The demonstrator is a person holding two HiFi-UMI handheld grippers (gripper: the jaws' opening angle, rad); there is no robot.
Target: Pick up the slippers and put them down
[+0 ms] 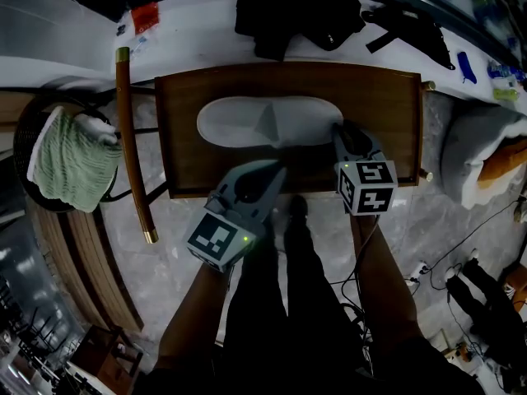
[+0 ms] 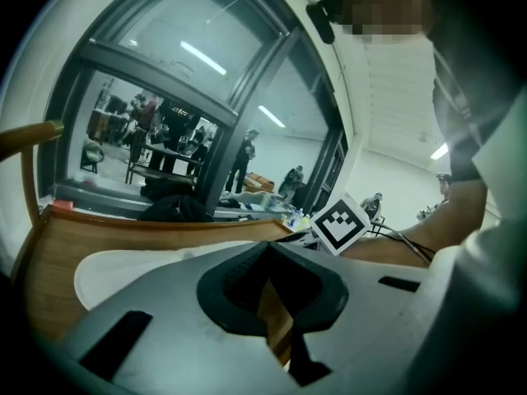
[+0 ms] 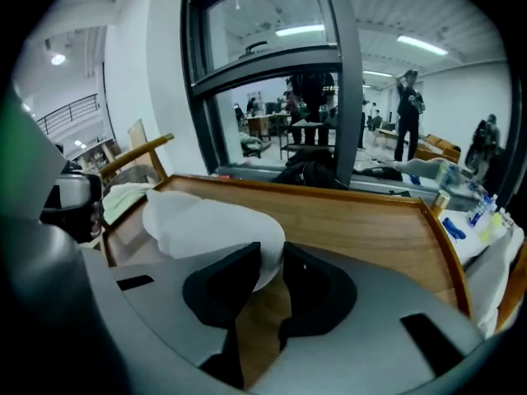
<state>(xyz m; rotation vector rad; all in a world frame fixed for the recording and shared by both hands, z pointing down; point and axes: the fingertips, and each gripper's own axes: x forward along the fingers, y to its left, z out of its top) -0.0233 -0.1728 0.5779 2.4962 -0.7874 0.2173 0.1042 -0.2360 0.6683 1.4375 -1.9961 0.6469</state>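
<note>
A pair of white slippers lies across the wooden seat, seen too in the right gripper view and the left gripper view. My right gripper is at the slippers' right end. In its own view the right gripper is slightly open, with the slipper's edge between the jaws. My left gripper hovers at the seat's near edge, just short of the slippers. The left gripper is shut, its tips meeting with nothing between them.
A green towel lies on a round chair at the left. A wooden rail stands beside the seat. Black clothes sit on the white sill behind. A white cushion and floor cables are at the right.
</note>
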